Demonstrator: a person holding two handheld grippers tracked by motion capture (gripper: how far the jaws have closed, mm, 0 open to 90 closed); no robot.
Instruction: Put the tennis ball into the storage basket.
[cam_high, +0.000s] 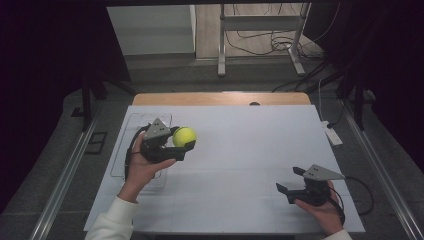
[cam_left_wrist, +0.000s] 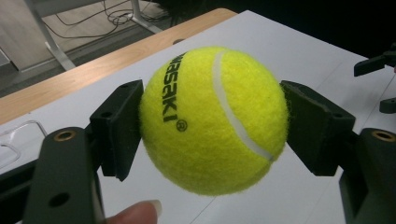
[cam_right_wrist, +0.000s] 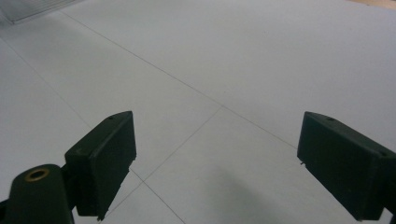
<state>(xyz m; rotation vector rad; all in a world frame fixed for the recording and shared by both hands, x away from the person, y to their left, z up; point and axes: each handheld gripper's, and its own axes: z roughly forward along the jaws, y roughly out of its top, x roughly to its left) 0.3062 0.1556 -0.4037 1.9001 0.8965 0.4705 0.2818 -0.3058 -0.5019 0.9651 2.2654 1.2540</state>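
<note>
A laboratory or recording-studio setting is indicated. A wooden table (cam_high: 220, 98) covered with a white sheet (cam_high: 250, 150) is enclosed by dark curtains (cam_high: 45, 75) on both sides. Metal rails (cam_high: 65, 175) are seen along the grey floor beside the table. Behind it, a metal stand frame (cam_high: 260, 30) and loose cables (cam_high: 260, 42) are visible on a lighter floor.

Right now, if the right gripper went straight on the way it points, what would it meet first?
Probably the white table surface: the open right gripper looks down along bare tabletop, nothing between its jaws. Depth is unclear.
</note>
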